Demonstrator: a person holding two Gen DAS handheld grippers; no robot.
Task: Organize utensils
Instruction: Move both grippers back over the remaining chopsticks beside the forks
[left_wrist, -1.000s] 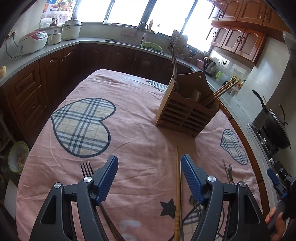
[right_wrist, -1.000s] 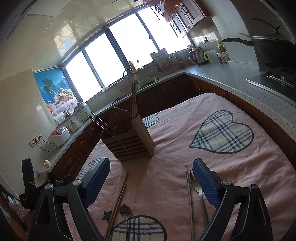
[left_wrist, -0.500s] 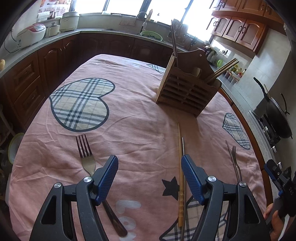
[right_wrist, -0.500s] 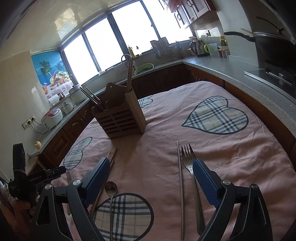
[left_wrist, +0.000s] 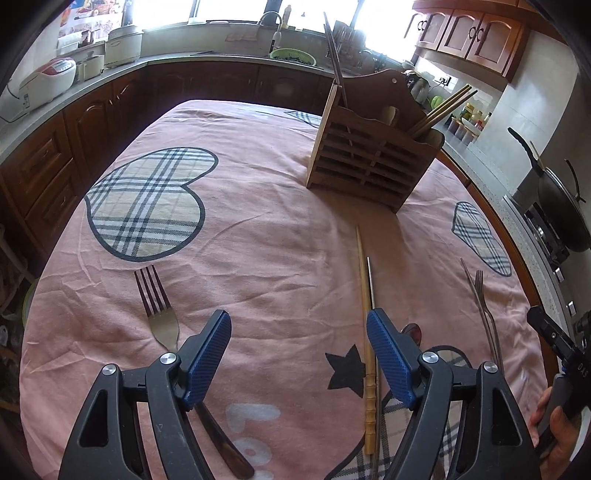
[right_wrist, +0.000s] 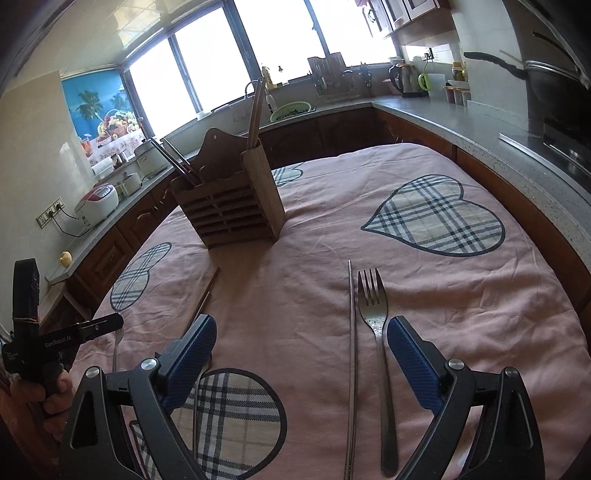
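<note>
Hovering over the pink tablecloth (left_wrist: 280, 236), left gripper (left_wrist: 298, 354) fingers spread empty, right gripper (right_wrist: 301, 350) fingers spread around fork (right_wrist: 375, 325).

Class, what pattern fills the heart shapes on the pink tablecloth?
A plaid check of dark lines on beige, outlined dark; the large heart shows it best in the right wrist view.

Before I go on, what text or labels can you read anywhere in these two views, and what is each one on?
"GenRobot.AI": white print on the black body of the left gripper, seen in the right wrist view.
"DAS": on the body of the right gripper, at the edge of the left wrist view; any further letters are unreadable.
White letters on the tablecloth: partly hidden by the fingers, not readable.
</note>
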